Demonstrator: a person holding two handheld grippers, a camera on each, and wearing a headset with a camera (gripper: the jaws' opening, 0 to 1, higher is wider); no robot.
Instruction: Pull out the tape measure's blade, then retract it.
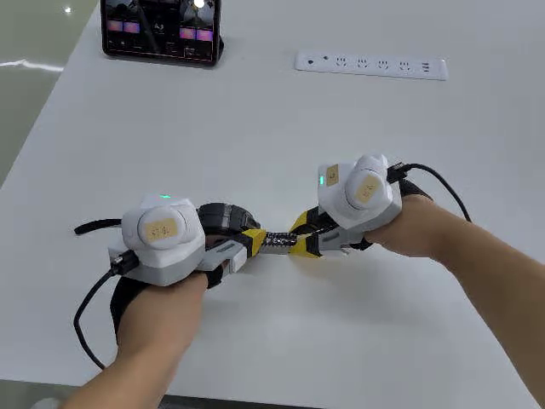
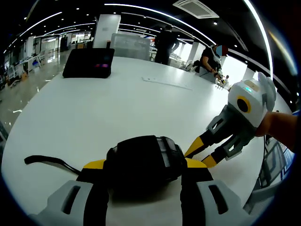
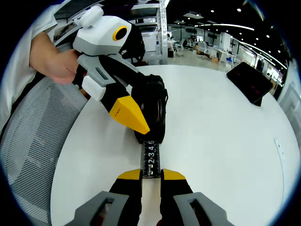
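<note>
While the left gripper [image 2: 144,165] clamps the tape measure [image 3: 153,108], the right gripper [image 3: 151,175] pinches its blade [image 3: 151,157] just beside it.

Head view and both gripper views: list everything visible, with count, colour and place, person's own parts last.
Plastic tape measure case: one, black, on the table between the left gripper's jaws.
Numbered measuring blade: one, dark, a short stretch out of the case, clamped by the right gripper.
Wrist strap: one, black, trailing from the case.
Long power strip: one, white, far right.
Propped screen device: one, black, far left.
Table: one, white.
Mesh chair: one, grey, beside the table.
Left gripper, right gripper: white, yellow-tipped.
Hands: two, holding the grippers.
</note>
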